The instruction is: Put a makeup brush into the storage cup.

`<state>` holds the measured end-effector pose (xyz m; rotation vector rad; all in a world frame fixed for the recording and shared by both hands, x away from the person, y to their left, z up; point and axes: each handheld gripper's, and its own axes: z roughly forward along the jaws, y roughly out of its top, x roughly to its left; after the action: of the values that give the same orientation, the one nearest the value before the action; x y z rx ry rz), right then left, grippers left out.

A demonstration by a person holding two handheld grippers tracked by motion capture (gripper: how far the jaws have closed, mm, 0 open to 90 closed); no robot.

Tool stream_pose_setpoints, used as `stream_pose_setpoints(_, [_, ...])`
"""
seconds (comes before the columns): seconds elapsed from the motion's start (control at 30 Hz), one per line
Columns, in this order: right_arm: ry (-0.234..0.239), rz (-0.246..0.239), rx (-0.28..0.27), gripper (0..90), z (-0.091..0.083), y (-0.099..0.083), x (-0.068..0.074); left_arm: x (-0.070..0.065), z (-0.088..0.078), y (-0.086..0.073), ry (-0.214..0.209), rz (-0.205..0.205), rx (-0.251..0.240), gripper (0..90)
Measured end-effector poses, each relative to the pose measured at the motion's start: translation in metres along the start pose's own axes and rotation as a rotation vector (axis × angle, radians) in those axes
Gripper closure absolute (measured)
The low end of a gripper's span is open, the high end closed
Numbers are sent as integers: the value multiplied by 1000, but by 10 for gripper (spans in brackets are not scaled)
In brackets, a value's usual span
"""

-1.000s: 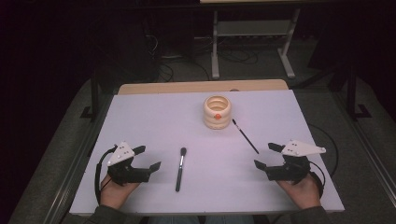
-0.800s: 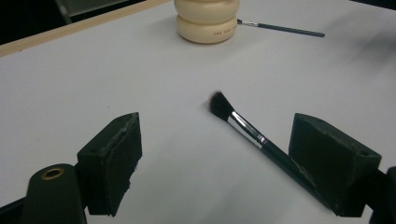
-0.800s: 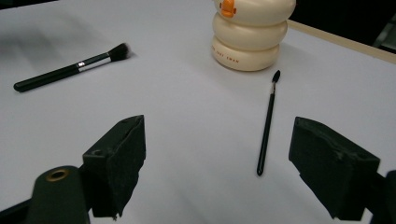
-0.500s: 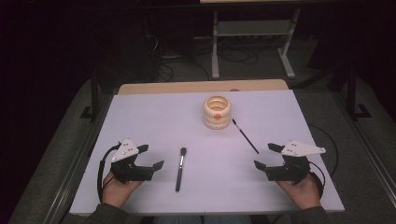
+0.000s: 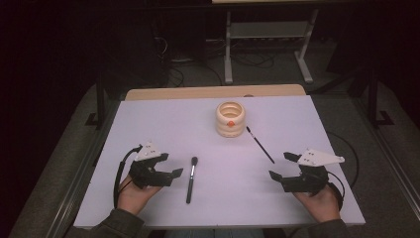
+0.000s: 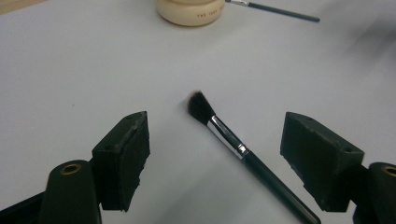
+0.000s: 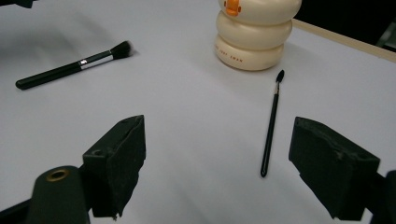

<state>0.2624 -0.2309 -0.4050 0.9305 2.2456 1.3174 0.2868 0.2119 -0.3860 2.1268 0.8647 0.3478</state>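
A thick black makeup brush (image 5: pixel 190 179) lies on the white table (image 5: pixel 163 124), bristles pointing away from me. My left gripper (image 5: pixel 171 165) rests just left of it, open and empty. In the left gripper view the brush (image 6: pixel 233 142) lies between the spread jaws of the left gripper (image 6: pixel 217 123), a little farther out on the table. A thin black brush (image 5: pixel 260 145) lies slanted beside a cream ringed pot (image 5: pixel 231 119) with an orange mark. My right gripper (image 5: pixel 281 166) is open and empty near the front right, with the thin brush (image 7: pixel 271 130) ahead of its jaws.
The cream pot (image 7: pixel 257 35) stands at the table's middle back, and a tan board (image 5: pixel 213 92) runs along the far edge. Beyond the table a metal stand (image 5: pixel 267 44) and cables sit on the dark floor. Both hands rest near the front edge.
My left gripper has shifted slightly right, toward the thick brush. The right gripper and both brushes have stayed where they were.
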Motion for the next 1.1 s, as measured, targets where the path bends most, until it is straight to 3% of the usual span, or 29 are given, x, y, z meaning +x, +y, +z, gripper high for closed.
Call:
stream_pose_setpoints(0.17, [2,-4,-1,179,1,1,0,-1,7,5,-7,-13,41,288])
stream_pose_setpoints(0.2, [4,-8,3,179,2,1,1,-1,13,8,-10,-21,75,300])
stream_pose_setpoints(0.27, [5,-11,1,179,2,1,1,-1,17,9,-18,-36,95,313])
stream_pose_setpoints(0.47, [6,-11,2,179,2,1,0,-4,24,13,-16,-51,120,327])
stream_pose_setpoints(0.6, [8,-10,4,180,2,1,0,-7,37,17,-20,-52,176,351])
stream_pose_setpoints(0.9, [12,-7,7,180,2,1,0,-9,46,19,-28,-69,213,402])
stream_pose_setpoints(1.03, [18,-14,10,181,3,1,1,-13,55,19,-11,-109,262,437])
stream_pose_setpoints(1.07, [18,-15,9,182,3,0,1,-11,56,19,-10,-90,275,444])
stream_pose_setpoints(1.1, [19,-15,8,183,2,0,1,-11,57,20,-10,-101,284,453])
